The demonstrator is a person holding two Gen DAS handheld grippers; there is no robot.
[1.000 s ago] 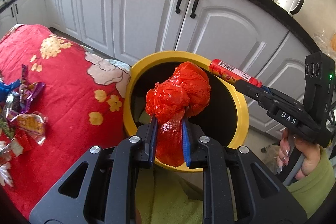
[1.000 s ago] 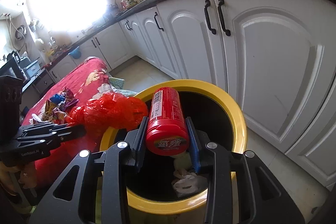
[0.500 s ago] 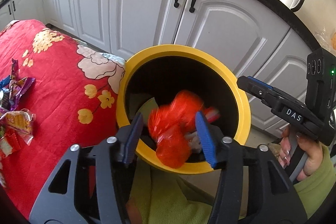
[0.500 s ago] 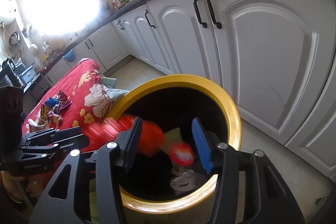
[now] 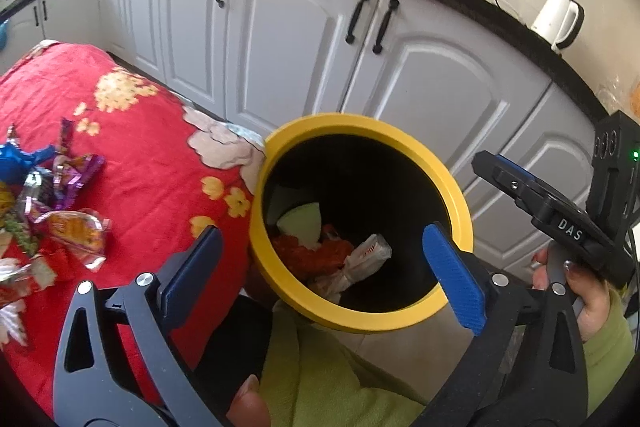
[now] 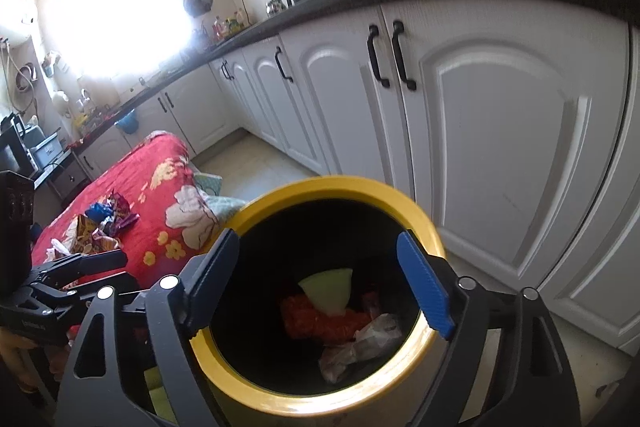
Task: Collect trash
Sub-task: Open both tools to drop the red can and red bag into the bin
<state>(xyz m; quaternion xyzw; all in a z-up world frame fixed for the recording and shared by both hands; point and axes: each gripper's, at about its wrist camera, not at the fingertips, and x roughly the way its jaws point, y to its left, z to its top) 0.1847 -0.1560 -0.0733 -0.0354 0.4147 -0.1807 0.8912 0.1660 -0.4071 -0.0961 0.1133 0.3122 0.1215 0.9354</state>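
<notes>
A black bin with a yellow rim [image 5: 460, 203] [image 6: 424, 219] stands on the floor beside the table. Inside it lie a red plastic bag [image 5: 308, 255] [image 6: 312, 319], a pale green piece [image 5: 300, 223] [image 6: 328, 287] and clear crumpled wrappers [image 5: 368, 259] [image 6: 372, 335]. My left gripper [image 5: 320, 271] hangs over the bin's near rim, its jaws opening wide with nothing between them. My right gripper [image 6: 320, 279] is above the bin mouth, jaws also opening and empty; in the left wrist view the right gripper [image 5: 520, 183] reaches in from the right.
Several snack wrappers [image 5: 48, 203] [image 6: 100, 223] lie on the red flowered tablecloth [image 5: 152, 155] [image 6: 160, 163] to the left. White cabinets [image 5: 280, 39] stand close behind the bin. A white kettle [image 5: 558, 19] is on the counter. A green sleeve [image 5: 608, 339] shows at lower right.
Both grippers went from shut to wide open. The red bag dropped from the left gripper and the red canister from the right one, both into the bin.
</notes>
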